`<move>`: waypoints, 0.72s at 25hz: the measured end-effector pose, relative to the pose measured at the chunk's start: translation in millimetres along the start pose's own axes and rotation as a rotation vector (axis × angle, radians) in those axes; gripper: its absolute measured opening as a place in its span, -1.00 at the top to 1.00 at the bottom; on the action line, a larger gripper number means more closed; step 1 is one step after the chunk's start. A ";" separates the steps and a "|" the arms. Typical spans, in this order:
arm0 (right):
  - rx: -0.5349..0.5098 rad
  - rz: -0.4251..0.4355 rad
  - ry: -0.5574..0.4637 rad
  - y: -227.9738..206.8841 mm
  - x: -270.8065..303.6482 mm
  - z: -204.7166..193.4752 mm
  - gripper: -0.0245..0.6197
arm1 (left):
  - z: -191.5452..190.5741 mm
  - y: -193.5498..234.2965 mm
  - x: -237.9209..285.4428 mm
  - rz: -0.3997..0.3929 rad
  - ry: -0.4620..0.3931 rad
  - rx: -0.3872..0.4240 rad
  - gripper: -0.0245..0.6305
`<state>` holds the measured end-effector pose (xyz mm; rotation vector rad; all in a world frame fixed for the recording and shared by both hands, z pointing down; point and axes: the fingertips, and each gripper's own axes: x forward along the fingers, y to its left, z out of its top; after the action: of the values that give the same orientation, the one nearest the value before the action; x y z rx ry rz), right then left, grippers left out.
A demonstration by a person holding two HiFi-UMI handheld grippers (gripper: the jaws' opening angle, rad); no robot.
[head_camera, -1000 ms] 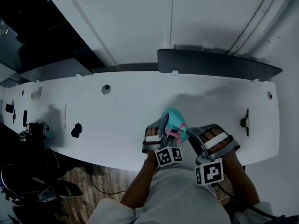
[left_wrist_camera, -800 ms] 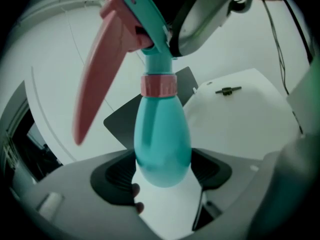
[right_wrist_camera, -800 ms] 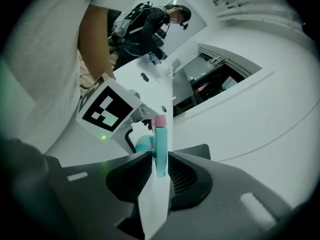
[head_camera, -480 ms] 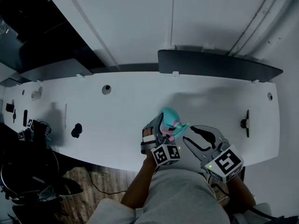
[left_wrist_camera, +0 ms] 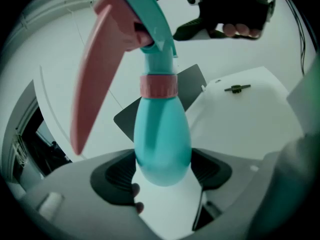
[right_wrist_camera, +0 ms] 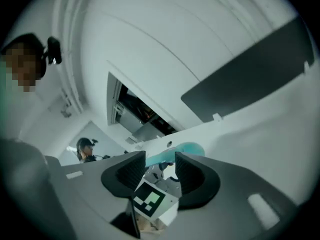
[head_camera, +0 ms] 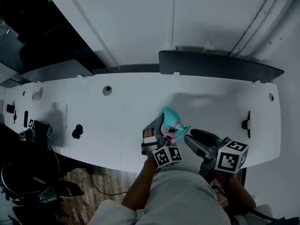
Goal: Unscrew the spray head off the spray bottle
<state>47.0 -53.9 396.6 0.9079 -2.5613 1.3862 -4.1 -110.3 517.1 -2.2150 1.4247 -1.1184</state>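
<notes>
We grip the spray bottle point(head_camera: 169, 117) at the desk point(head_camera: 117, 111)
Left tongs point(head_camera: 159, 134) clench its teal body under the spray head point(left_wrist_camera: 145, 19); right tongs point(right_wrist_camera: 160, 171), beside it, have just been opening, empty.

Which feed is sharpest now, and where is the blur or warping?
Head view: dim but sharp. Left gripper view: fisheye-bent, pink trigger of the spray bottle blurred up close. Right gripper view: strongly fisheye-bent, edges vignetted, mosaic patch upper left.
</notes>
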 end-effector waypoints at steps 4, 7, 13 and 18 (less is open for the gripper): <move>0.259 0.052 -0.012 -9.9 7.6 -12.2 0.25 | 5.7 -0.3 -1.7 0.007 -0.010 0.016 -0.11; 0.349 0.064 -0.047 -7.6 13.1 -6.4 0.26 | 8.9 -4.5 -3.9 0.004 -0.021 0.036 -0.11; 0.165 0.006 0.000 -6.4 17.5 -6.9 0.48 | -0.7 -10.6 -0.1 0.012 -0.017 0.040 -0.11; -0.034 -0.025 0.068 -0.4 18.6 -10.0 0.53 | 0.9 -8.5 -1.8 0.008 -0.014 0.046 -0.11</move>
<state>30.0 -54.7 409.2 0.8696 -2.5073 1.3381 1.7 -104.8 520.8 -2.1803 1.3869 -1.1190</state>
